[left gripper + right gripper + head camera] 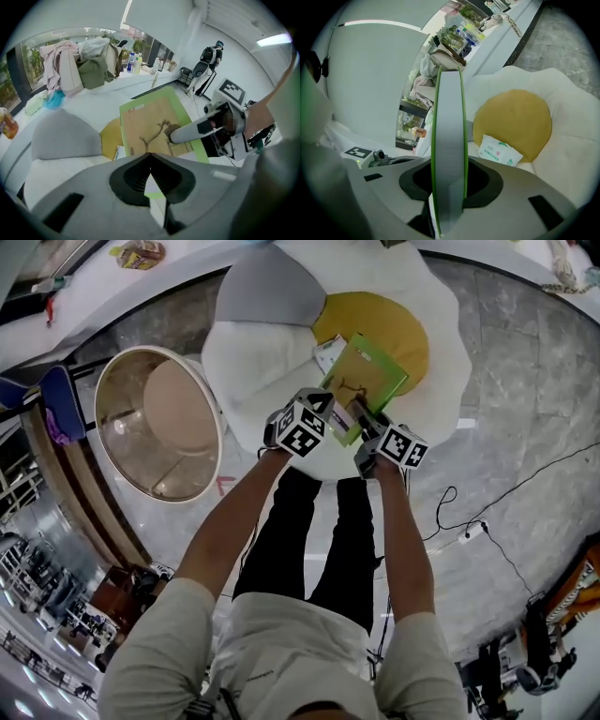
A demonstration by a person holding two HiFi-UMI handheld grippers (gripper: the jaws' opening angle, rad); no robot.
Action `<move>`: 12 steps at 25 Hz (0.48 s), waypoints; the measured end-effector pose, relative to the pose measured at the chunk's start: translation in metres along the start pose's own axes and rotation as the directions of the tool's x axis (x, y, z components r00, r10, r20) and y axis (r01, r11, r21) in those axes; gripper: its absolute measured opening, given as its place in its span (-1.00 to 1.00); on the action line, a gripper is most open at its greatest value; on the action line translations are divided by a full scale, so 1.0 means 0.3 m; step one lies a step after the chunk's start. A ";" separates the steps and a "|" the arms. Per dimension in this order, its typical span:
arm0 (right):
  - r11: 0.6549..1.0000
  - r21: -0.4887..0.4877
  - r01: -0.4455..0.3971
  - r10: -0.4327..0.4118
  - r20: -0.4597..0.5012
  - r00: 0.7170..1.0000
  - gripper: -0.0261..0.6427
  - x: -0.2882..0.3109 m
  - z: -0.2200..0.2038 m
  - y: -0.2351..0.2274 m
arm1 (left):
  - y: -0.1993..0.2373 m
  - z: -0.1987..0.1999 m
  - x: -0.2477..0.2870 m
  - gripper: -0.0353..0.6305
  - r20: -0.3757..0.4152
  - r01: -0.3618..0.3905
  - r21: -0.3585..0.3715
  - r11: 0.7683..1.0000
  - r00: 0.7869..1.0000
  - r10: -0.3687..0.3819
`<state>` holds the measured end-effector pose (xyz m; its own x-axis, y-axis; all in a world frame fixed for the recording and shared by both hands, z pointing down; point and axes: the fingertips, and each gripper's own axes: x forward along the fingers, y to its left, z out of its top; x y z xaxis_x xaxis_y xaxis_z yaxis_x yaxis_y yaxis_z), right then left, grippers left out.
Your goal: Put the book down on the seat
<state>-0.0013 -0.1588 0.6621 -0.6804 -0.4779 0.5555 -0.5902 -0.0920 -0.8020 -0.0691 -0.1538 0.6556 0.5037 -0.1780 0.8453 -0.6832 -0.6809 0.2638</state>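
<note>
Head view had the green book [367,381] tilted over the seat [272,371], above the near edge of its yellow centre [398,324], with both tongs on it! Over to the right gripper [449,161]: it clamped the book edge-on, one jaw on each cover, the page block filling the gap between them. Then the left gripper [150,153], closed to a point on the book's near corner, a pale wedge of it showing between the pads. From that side the cover with its brown tree drawing faced up, and one finger [187,132] of the right gripper lay across it. Whether the book touched the seat, no view settled. On the yellow centre, just past the book, lay a white packet [499,152]. A grey cushion [267,287] sat at the seat's far left. Beside the seat, on its left, stood a round beige chair [159,423]. Well off to the seat's right, a cable [478,521] trailed over the grey floor [525,381].
</note>
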 end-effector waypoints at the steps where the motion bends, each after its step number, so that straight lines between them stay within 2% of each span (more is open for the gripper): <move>1: 1.000 0.006 -0.003 0.003 0.004 1.000 -0.53 0.008 -0.016 -0.013 | -0.001 -0.015 0.013 -0.87 -0.004 0.004 0.002 1.000 1.000 -0.004; 5: 0.998 0.051 -0.024 0.023 0.017 1.000 -0.53 0.054 -0.068 -0.071 | 0.032 -0.083 0.054 -0.87 -0.014 0.006 -0.005 1.000 1.000 -0.006; 9: 0.998 0.056 0.020 -0.021 0.010 1.000 -0.53 0.068 -0.135 -0.168 | 0.044 -0.201 0.095 -0.87 -0.040 0.000 -0.040 0.999 0.999 -0.001; 12: 0.996 0.092 0.009 -0.009 0.000 1.000 -0.53 0.093 -0.193 -0.217 | 0.054 -0.279 0.134 -0.87 -0.060 -0.013 -0.068 0.998 0.998 0.009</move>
<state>-0.0070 -0.1156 0.7424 -0.6751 -0.4773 0.5625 -0.5538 -0.1758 -0.8139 -0.1041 -0.1124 0.7327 0.4649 -0.1408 0.8741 -0.7239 -0.6288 0.2837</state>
